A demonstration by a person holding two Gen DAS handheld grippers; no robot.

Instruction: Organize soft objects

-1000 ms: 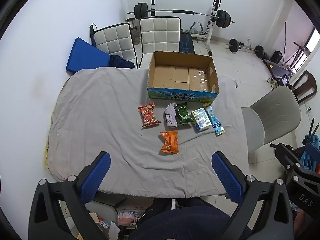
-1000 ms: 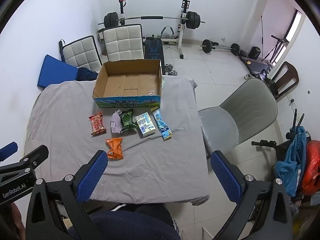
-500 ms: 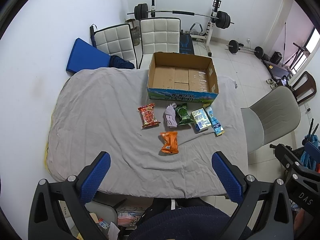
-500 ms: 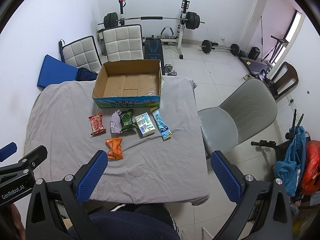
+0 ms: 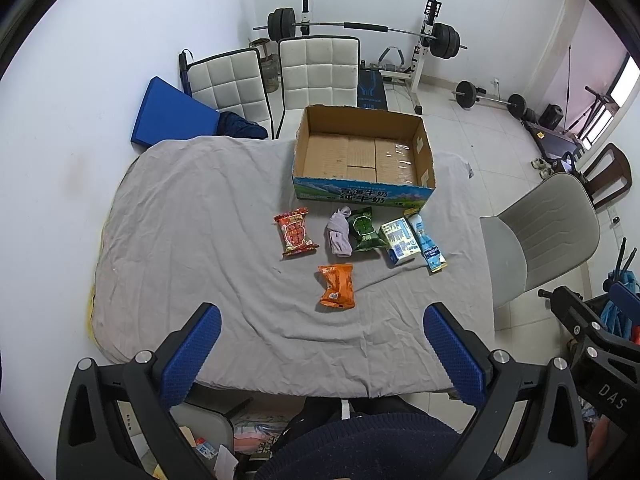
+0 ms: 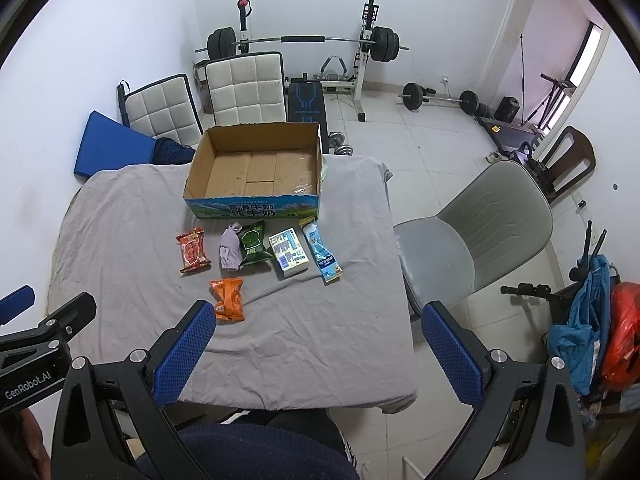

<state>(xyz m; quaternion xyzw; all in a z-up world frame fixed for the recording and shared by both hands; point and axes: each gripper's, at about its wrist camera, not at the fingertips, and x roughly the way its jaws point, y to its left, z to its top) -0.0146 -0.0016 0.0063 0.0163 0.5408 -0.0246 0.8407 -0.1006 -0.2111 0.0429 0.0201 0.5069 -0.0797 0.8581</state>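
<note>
Grey, wrinkled cloth covers the table point(image 5: 192, 216), hanging over its near edge. Room behind: white walls, tiled floor, a barbell rack point(image 5: 360, 32), two white padded chairs point(image 5: 316, 68) against the table's far side, a blue mat point(image 5: 168, 116) leaning on the wall, a grey shell chair point(image 6: 480, 232) beside the table's right edge.

Cardboard box point(image 5: 362, 156) sits open at the far middle of the table; inside, only its folded bottom flaps show (printed blue-green band on the near wall).

Just in front of the box, a row across the cloth: red snack packet point(image 5: 295, 233), rolled pale-purple sock point(image 5: 339, 232) touching a green packet point(image 5: 363, 229), then a white-and-blue carton point(image 5: 399, 240) and a light-blue pouch point(image 5: 429, 243) side by side. Orange snack packet point(image 5: 337, 286) lies alone, nearer than the row.

Left gripper point(image 5: 320, 354) hangs above the near table edge, blue pads spread wide, nothing between them. Right gripper point(image 6: 316, 354) likewise, fingers parted and holding nothing, over the near right part of the cloth. Both are well apart from every packet.
</note>
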